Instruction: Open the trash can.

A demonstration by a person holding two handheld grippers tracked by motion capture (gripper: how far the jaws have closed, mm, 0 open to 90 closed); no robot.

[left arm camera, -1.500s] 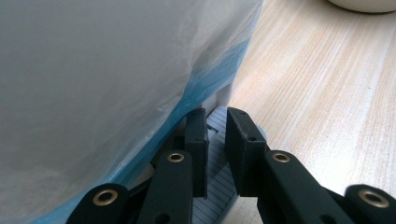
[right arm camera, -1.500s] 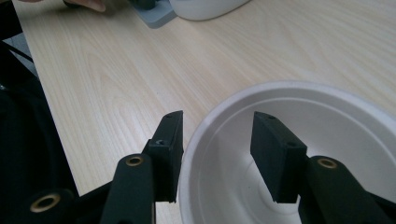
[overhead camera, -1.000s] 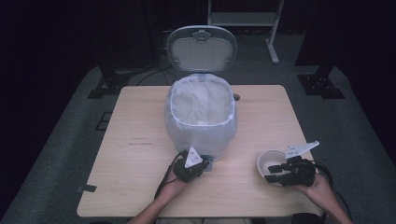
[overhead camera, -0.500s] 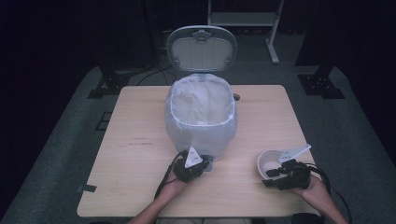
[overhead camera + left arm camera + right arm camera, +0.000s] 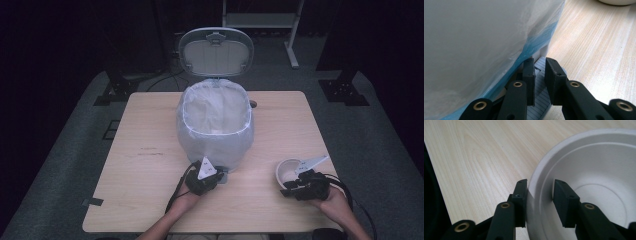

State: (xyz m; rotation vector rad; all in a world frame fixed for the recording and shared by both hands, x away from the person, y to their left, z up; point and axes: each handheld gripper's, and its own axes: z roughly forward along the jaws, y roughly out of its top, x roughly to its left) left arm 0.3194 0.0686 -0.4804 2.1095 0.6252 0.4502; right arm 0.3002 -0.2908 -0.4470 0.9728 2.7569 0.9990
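Note:
A white pedal bin lined with a translucent bag stands mid-table, its lid up. My left gripper sits at the bin's foot, shut, its jaws lying on the ribbed grey pedal. At the front right lies an empty white paper bowl. My right gripper straddles the bowl's near rim, and its jaws have just been closing. One jaw touches the outer wall. The other is inside, a small gap off the wall.
The light wooden table has bare wood left of the bin and between the two hands. A small dark object lies behind the bin. Dark stands and cables are on the floor beyond the far edge.
The right gripper has edged a little left onto the bowl's rim and its jaws have narrowed around it. The left gripper, bin and lid are unchanged.

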